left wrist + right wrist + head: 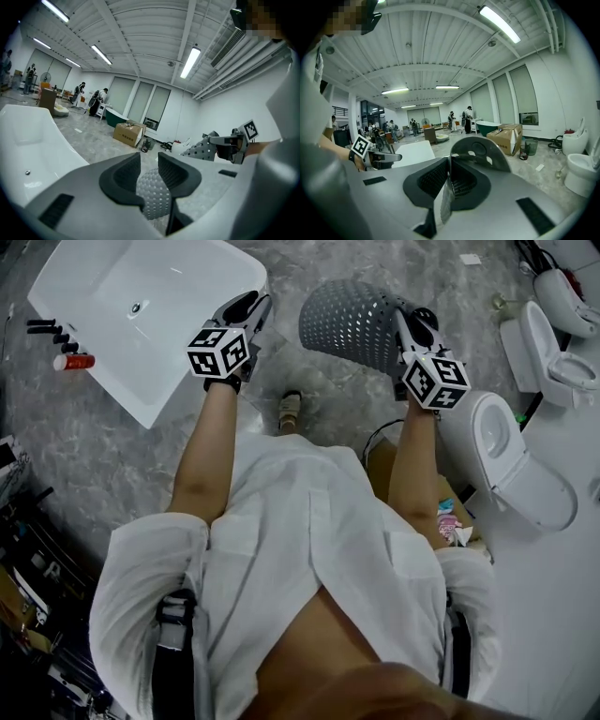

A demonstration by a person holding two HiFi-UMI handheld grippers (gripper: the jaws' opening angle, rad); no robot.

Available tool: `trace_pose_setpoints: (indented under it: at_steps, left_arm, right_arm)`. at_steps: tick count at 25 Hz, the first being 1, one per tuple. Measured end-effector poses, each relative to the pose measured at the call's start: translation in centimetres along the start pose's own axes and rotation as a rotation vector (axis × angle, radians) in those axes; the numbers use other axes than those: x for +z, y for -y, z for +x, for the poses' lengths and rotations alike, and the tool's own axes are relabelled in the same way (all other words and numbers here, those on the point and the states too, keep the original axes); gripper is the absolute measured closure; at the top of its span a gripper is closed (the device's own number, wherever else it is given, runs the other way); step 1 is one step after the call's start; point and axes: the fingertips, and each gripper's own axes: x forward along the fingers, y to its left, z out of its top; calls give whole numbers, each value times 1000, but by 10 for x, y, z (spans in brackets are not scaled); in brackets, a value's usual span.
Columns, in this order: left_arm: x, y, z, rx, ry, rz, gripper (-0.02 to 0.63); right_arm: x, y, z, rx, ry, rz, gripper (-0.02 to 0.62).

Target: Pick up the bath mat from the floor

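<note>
Two toilets point(511, 456), white tub point(94, 343), grey marbled floor point(112, 456), right gripper point(449, 180) clamping bath mat point(352, 324), left gripper point(149, 164) parted.

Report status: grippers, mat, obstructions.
Right gripper shut on bath mat, mat held off floor. Left gripper open, jaws apart. White basin beside left gripper, toilet beside right; neither touching mat.

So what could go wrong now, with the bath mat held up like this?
The bath mat hangs mostly from the right gripper, which pinches only a thin edge, so it may slip out. The left gripper has its jaws apart around a piece of mat, so that end could drop and swing.
</note>
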Motion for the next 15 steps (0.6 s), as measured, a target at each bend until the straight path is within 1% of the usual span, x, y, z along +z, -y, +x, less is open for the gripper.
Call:
trace_pose_setpoints:
  at_steps: [5,8,11,15]
  left_arm:
    - [-24,32,-73,33,11,6,476]
    - [-39,37,-123,63,5,-4,469]
    - [-48,21,-174,111,14,-21,468]
    - [-55,-22,-245,204,68,-62,468]
  right_arm:
    - [-21,-51,-44,76,-18,-56,558]
    - [-35,-88,-60,113,-45,-90,558]
    - [-50,-139,-60,170,-84,-125,558]
    - [-67,-220,-43,284,-126,-166,558]
